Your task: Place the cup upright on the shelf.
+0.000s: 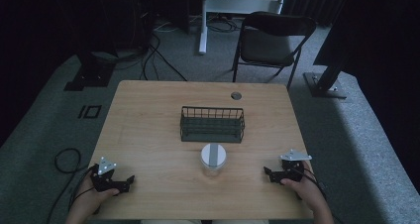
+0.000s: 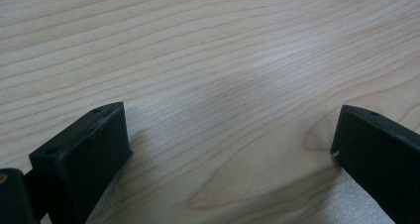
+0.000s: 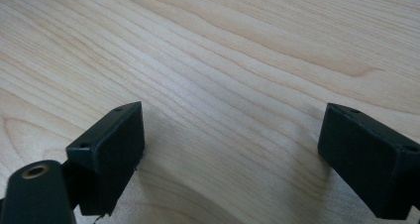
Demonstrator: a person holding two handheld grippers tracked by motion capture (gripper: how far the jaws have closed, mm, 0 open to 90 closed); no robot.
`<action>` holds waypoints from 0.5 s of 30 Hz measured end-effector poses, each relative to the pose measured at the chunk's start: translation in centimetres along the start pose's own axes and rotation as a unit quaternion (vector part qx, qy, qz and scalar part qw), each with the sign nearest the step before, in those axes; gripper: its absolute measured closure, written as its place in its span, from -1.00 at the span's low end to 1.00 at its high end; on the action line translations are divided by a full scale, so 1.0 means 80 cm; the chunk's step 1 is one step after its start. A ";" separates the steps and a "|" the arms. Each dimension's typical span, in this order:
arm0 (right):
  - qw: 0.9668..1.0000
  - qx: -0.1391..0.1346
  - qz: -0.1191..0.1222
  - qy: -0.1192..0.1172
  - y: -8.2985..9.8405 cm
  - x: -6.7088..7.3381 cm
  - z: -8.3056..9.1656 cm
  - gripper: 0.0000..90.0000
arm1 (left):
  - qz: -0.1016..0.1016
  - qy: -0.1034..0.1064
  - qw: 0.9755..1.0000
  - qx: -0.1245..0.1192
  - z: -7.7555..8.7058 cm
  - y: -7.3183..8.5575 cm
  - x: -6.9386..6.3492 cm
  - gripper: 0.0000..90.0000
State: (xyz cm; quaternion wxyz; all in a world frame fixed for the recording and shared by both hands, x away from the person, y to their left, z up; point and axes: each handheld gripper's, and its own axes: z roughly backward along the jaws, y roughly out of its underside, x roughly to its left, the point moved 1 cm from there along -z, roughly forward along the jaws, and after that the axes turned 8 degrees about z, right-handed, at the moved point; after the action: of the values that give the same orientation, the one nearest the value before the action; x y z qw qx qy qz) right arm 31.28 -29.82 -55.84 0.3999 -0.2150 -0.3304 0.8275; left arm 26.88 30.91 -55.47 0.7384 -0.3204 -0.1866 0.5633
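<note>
Checking the high view first, I find the left gripper (image 1: 130,180) resting at the near left corner of the wooden table (image 1: 148,115), held in the person's left hand (image 1: 91,196), its grey three-cornered plate facing up. The right gripper (image 1: 266,172) sits at the near right edge in the right hand (image 1: 302,184), also with its plate on top. Both point inward, toward the middle of the table.

From the left gripper view I record the jaws spread wide, one at each lower corner of the frame, with bare wood grain between them and nothing held. The right gripper view gives the same finding: jaws wide apart, low over the table, nothing between them.

The jar (image 1: 214,159) stands upright near the middle of the table's near half, roughly midway between the two grippers and well apart from each. It has a white round lid with a grey band across the top, and its body looks clear. Neither gripper touches it.

Just behind the jar stands a dark wire basket (image 1: 212,125), long side toward the person. I cannot tell whether anything lies in it. Jar and basket are near each other but apart.

Beyond the table I note a dark folding chair (image 1: 272,38) on grey carpet.
</note>
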 end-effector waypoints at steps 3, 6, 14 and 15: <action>1.000 0.000 0.000 0.000 0.000 0.000 0.000 -0.76 | 0.000 0.000 1.000 0.000 0.000 0.000 0.000 -0.96; 1.000 0.000 0.000 0.001 0.000 0.000 0.000 -0.76 | -0.001 0.001 1.000 0.000 0.000 0.000 0.000 -0.96; 1.000 0.001 -0.007 0.008 0.000 0.002 0.001 -0.76 | -0.001 0.001 1.000 0.000 0.000 0.000 0.000 -0.96; 1.000 0.001 -0.008 0.009 0.000 0.003 0.001 -0.76 | -0.001 0.001 1.000 0.000 0.000 0.000 -0.001 -0.96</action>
State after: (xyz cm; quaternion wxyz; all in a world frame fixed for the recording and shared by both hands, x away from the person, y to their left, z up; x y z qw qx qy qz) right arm 31.08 -29.69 -55.84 0.4102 -0.2195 -0.3273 0.8224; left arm 26.86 30.87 -55.48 0.7389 -0.3211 -0.1862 0.5623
